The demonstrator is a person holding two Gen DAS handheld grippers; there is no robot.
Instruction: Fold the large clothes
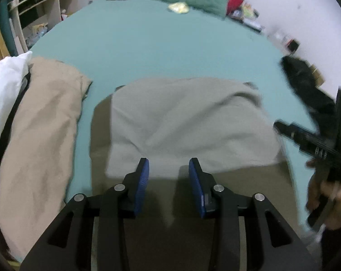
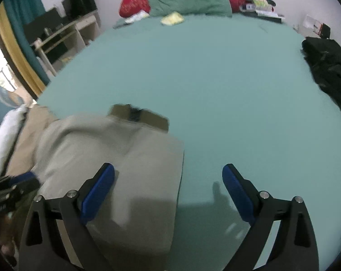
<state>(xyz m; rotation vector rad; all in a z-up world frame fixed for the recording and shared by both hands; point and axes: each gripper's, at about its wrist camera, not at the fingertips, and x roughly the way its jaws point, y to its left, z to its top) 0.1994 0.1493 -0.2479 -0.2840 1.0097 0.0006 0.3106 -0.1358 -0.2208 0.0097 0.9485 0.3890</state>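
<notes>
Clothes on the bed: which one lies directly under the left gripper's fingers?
The grey-olive folded garment in the middle lies under the left gripper. The beige garment lies apart to its left, the black one at the far right edge.

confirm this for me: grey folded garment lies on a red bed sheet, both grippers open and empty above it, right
Not quite: the sheet is teal, not red; only the pillow by the headboard is red, as the right wrist view shows. The grey garment does lie folded on it, with the left gripper and right gripper open and empty.
</notes>
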